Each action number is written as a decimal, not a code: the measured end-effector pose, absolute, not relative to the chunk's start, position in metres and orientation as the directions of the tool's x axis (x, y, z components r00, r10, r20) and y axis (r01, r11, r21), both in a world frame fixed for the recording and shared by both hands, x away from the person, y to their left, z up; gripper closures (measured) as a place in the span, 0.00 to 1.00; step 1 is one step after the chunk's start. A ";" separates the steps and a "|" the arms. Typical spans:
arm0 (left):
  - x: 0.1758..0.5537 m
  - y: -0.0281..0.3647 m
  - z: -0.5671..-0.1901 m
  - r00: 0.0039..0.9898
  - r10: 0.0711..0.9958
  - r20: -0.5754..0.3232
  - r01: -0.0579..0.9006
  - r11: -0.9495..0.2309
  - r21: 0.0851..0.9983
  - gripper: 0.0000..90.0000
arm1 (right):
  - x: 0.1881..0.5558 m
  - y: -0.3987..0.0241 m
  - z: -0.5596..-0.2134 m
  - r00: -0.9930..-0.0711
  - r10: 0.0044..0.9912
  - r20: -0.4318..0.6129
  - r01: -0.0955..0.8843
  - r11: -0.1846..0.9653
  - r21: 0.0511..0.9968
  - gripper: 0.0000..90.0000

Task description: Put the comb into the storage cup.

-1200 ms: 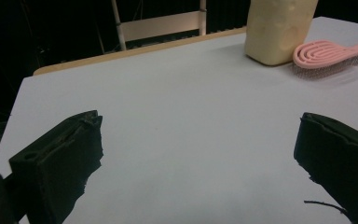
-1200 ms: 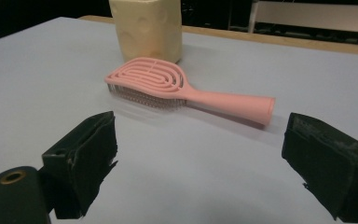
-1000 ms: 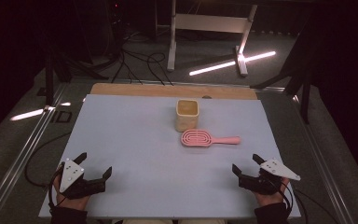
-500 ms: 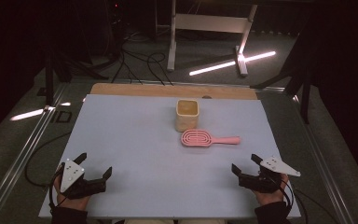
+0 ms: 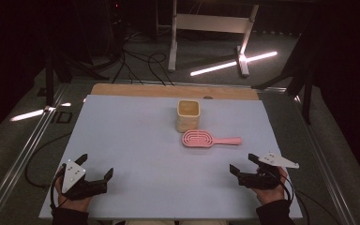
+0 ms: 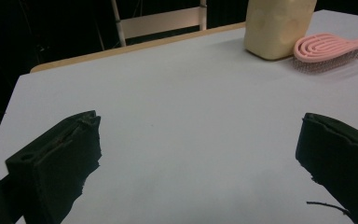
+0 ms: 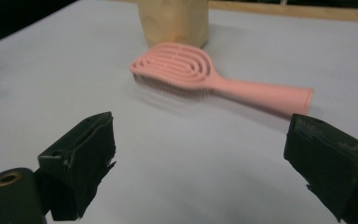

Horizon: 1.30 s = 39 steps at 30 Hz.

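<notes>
A pink hairbrush (image 5: 199, 139) lies flat right of the table's middle, bristles down and handle pointing right. A pale yellow square cup (image 5: 188, 115) stands upright just behind it. My left gripper (image 5: 96, 166) rests at the near left corner, open with nothing between its jaws. My right gripper (image 5: 243, 163) rests at the near right, open and empty, a short way in front of the brush handle. The left gripper view has its open gripper (image 6: 200, 135) with the cup (image 6: 277, 28) and brush (image 6: 328, 46) far off. The right gripper view has its open gripper (image 7: 200, 126) facing the brush (image 7: 182, 70) and cup (image 7: 175, 21).
A pale blue-grey mat (image 5: 136, 140) covers the table, with a wooden strip (image 5: 168, 90) along the far edge. Metal rails (image 5: 23, 150) run along both sides. Cables and a white stand (image 5: 206, 28) are on the dark floor beyond.
</notes>
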<state>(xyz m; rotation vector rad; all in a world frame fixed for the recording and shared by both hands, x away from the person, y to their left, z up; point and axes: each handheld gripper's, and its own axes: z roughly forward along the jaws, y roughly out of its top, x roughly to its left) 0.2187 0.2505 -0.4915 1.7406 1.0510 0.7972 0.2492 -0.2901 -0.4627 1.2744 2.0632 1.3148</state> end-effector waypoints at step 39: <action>0.219 0.252 -0.492 0.417 0.906 0.064 0.303 -0.205 0.930 0.00 | 0.356 -0.250 -0.379 -0.656 0.755 0.002 0.493 0.426 0.758 0.10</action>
